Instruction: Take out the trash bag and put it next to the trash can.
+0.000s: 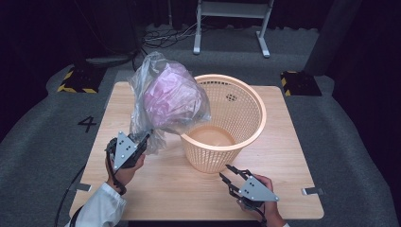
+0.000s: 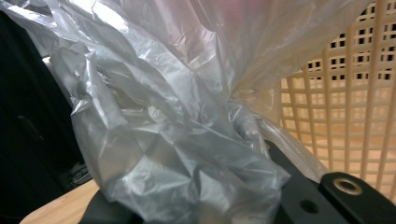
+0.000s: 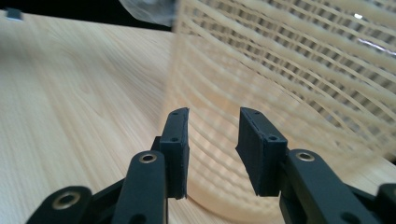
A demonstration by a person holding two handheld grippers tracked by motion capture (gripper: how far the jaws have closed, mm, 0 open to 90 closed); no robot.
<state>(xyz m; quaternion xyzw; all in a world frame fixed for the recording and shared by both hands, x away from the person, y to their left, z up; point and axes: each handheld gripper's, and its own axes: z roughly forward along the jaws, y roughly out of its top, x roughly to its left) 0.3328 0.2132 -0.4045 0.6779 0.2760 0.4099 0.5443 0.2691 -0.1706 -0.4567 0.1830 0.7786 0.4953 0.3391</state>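
A clear plastic bag (image 1: 168, 99) with a crumpled pink mass inside stands tilted over the left rim of a peach lattice basket (image 1: 255, 127) on the wooden table (image 1: 156, 189). My left gripper (image 1: 144, 139) is shut on the bag's lower neck, left of the basket. In the left gripper view the bunched film (image 2: 177, 140) covers the jaws, and the basket's wall (image 2: 345, 116) is at the right. My right gripper (image 1: 226, 172) sits low in front of the basket, open and holding nothing. Its pads (image 3: 212, 144) point at the basket's wall (image 3: 289, 70), a short way off.
The table stands on grey carpet marked with a "4" (image 1: 87, 124). Yellow-and-black striped blocks (image 1: 75, 80) (image 1: 298, 80) lie beyond its far corners. A white-legged frame (image 1: 231, 28) and cables are farther back. A metal clip (image 1: 312, 191) sits at the table's right edge.
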